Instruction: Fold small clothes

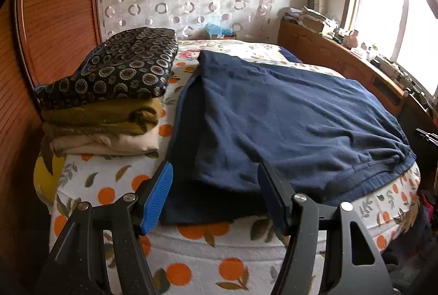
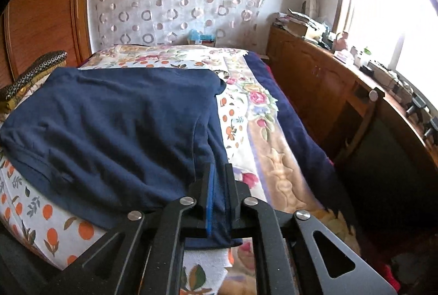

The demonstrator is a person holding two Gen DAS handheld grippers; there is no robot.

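A navy blue garment [image 1: 287, 114] lies spread on the bed, its left side folded over the middle; it also shows in the right wrist view [image 2: 115, 125]. My left gripper [image 1: 216, 185] is open and empty, its fingers either side of the garment's near left corner, just above it. My right gripper [image 2: 219, 185] is shut on the garment's near right edge, with dark blue cloth pinched between the pads. A stack of folded clothes [image 1: 109, 92] sits at the bed's left side, a dark patterned piece on top.
The bed [image 1: 191, 262] has an orange-fruit print cover and a floral blanket [image 2: 262, 130] on the right. A wooden wardrobe [image 1: 54, 21] stands on the left. A cluttered wooden cabinet [image 2: 342, 81] runs under the window on the right.
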